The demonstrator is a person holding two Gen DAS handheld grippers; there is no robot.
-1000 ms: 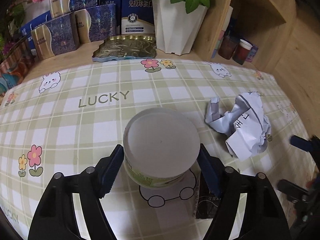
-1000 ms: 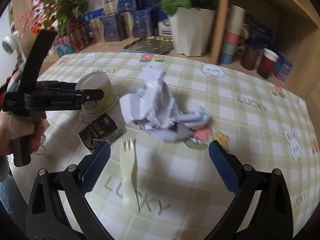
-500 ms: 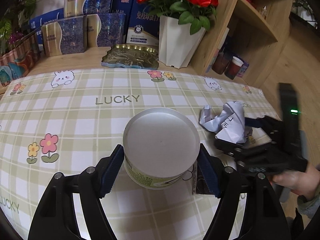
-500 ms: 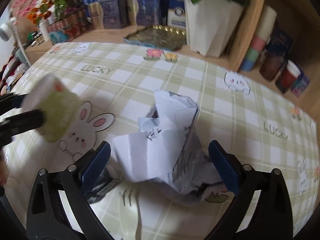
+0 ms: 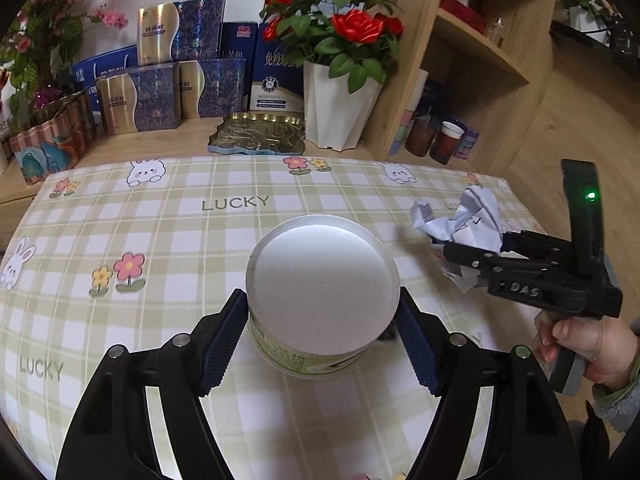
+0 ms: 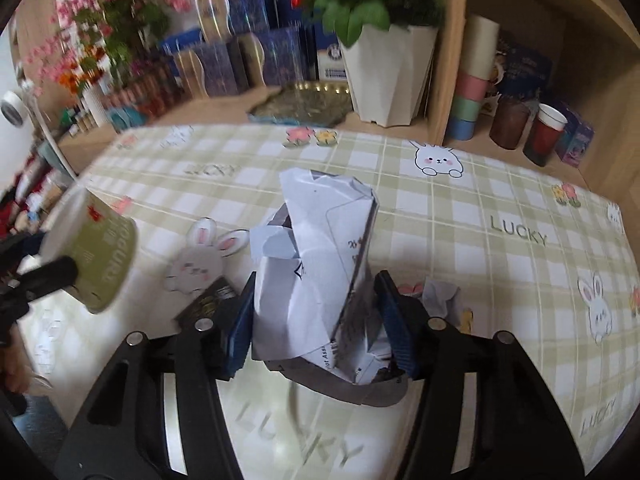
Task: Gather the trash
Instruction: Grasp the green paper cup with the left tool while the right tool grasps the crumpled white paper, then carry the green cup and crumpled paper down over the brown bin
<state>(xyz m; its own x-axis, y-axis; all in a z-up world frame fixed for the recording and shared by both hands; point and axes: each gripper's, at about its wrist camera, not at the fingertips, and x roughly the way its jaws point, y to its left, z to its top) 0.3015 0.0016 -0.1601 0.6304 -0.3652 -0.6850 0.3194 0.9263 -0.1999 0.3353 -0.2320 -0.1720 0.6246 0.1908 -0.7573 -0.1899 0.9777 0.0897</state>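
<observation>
An upturned green paper cup (image 5: 322, 276) with a white bottom hangs above the checked tablecloth (image 5: 160, 240), and my left gripper (image 5: 322, 320) is shut on its sides. The same cup (image 6: 94, 256) shows at the left of the right wrist view. A crumpled white paper (image 6: 316, 264) sits between the blue pads of my right gripper (image 6: 316, 320). Its jaws are closing and both pads touch the paper. From the left wrist view the paper (image 5: 468, 216) sticks out of that gripper at the right. A black sachet (image 6: 208, 300) lies on the cloth beside the paper.
A small paper scrap (image 6: 440, 300) lies right of the right gripper. Behind the table stand a white flower pot (image 5: 340, 108), a golden tray (image 5: 260, 134) and blue gift boxes (image 5: 140, 100). A wooden shelf with cups (image 6: 548, 128) is at the right. A hand (image 5: 580, 336) holds the right gripper.
The left gripper rose with the cup off the cloth. The right gripper moved onto the crumpled paper, and its jaws narrowed from wide apart until they touch the paper.
</observation>
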